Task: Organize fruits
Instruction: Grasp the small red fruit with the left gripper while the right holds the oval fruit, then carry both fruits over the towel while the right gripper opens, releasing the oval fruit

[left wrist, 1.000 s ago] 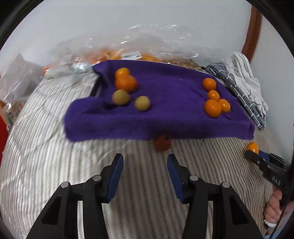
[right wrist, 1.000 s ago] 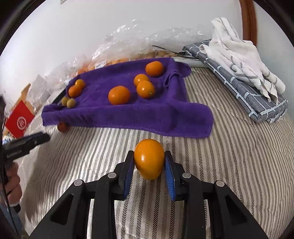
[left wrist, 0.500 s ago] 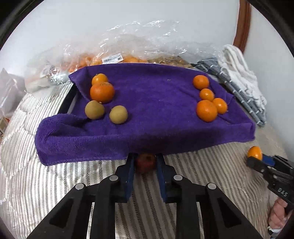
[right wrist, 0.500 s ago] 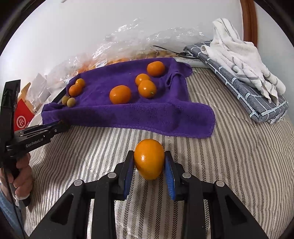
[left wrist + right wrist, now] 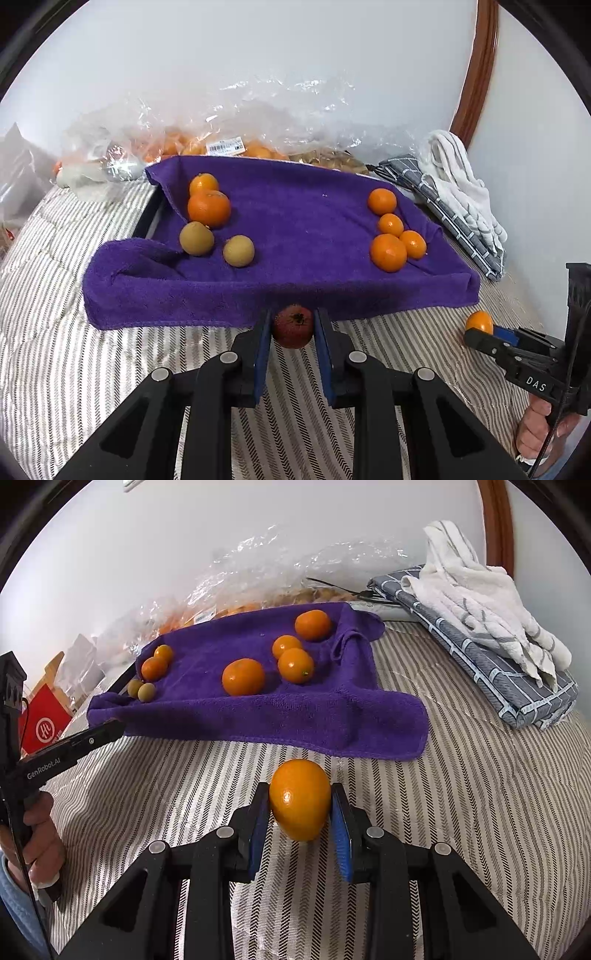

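A bed-like surface covered in a striped quilt (image 5: 66,354) is being used as the work area, with a plain white wall (image 5: 258,55) behind it and a brown wooden frame (image 5: 476,66) curving up at the right. A purple towel (image 5: 303,236) is being spread over what seems to be a tray, and crinkled clear plastic bags (image 5: 236,129) holding more fruit are lying between it and the wall. Folded grey and white cloths (image 5: 480,627) are being kept at the far right.

On the towel, four oranges (image 5: 388,252) are being grouped at the right side, while two oranges (image 5: 208,208) and two small brownish-green fruits (image 5: 238,251) are being kept at the left. A small dark red fruit (image 5: 293,325), round with a dark dried tip, is being clamped by the left gripper (image 5: 292,328) right against the towel's near edge; whether it is resting on the quilt cannot be told. A glossy oval orange (image 5: 300,798) is being gripped by the right gripper (image 5: 301,805) above the quilt, a little short of the towel's near hem.

The middle of the towel is being left bare between the two groups. Open quilt is being left free in front of the towel and between the two grippers.
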The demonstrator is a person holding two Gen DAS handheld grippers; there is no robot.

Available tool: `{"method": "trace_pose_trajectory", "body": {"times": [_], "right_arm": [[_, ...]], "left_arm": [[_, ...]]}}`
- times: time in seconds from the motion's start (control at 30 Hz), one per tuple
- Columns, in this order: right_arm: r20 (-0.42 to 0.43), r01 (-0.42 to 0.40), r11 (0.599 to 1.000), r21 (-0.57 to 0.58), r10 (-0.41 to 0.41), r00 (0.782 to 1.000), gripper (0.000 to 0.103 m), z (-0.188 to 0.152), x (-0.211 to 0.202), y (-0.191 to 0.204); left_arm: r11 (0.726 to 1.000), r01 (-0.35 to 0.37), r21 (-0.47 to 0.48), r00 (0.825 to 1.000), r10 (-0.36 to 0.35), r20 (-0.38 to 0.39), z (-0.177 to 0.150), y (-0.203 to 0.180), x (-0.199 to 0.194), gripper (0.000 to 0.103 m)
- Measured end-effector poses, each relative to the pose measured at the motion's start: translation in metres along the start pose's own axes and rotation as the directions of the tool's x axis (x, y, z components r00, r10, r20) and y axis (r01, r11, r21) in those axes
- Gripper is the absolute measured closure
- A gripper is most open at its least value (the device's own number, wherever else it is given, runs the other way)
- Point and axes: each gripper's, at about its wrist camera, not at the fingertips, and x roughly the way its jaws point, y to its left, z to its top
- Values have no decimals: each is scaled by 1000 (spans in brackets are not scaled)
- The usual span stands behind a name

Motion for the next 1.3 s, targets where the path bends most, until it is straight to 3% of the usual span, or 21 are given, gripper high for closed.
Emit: {"method": "trace_pose_trajectory", "body": {"times": [0.47,0.8,1.07,1.3], "right_arm": [[9,-22,1000,-8,23,1000,71,1,-2,-1],[-42,-19,1000,-4,19,999,71,7,-3,1],[55,12,1000,-25,-11,998,71,52,-45,3],[89,-10,999,-32,13,996,71,96,-28,21]], "left_arm": [[997,-42,-67,995,48,87,10,21,-14,81],[994,-81,-76,985,92,148,12,24,-29,81],[990,-97,-102,976,115,187,25,32,-51,81],[983,-173,-63,961,183,207,50,49,-83,81]]}}
